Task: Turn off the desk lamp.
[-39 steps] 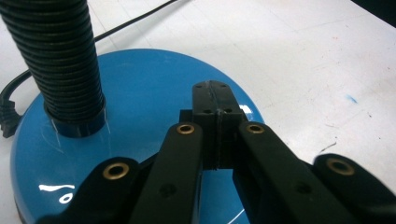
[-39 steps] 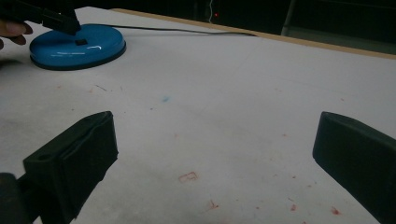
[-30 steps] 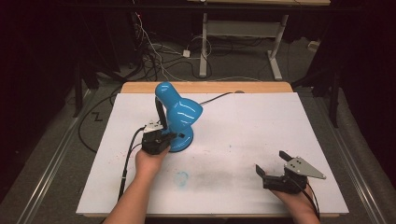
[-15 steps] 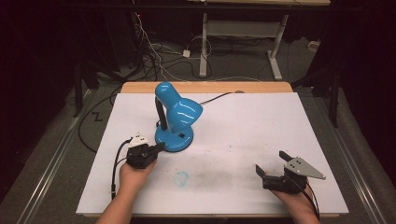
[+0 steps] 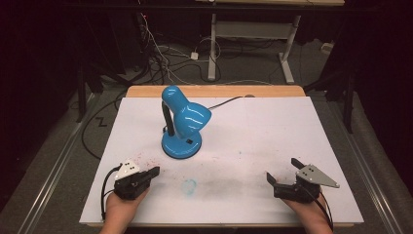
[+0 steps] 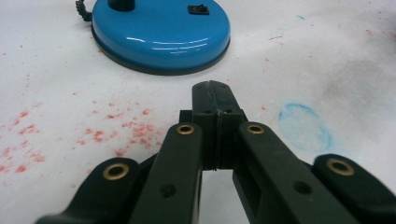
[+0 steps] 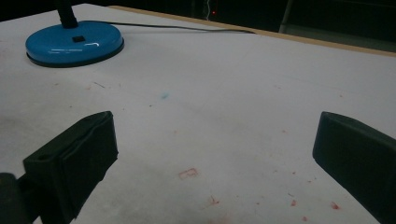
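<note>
A glossy blue desk lamp (image 5: 182, 122) stands on the white table sheet (image 5: 272, 131), its head bent down over its round base (image 6: 161, 35). A small black switch (image 6: 198, 9) sits on the base. My left gripper (image 5: 155, 171) rests near the front left edge, well short of the lamp, jaws pressed together with nothing between them (image 6: 215, 91). At the front right my right gripper (image 5: 281, 171) lies open, its two fingers (image 7: 77, 156) spread wide over bare sheet. The lamp base (image 7: 74, 44) shows far off in the right gripper view.
The lamp's black cable (image 5: 226, 101) runs to the table's far wooden edge (image 5: 214, 91). Red specks (image 6: 107, 126) and a faint blue ring stain (image 5: 189, 185) mark the sheet. Cables and desk legs (image 5: 212, 44) lie on the floor beyond.
My left gripper has drawn back from the lamp base toward the front left corner of the table. The right gripper has stayed where it was.
</note>
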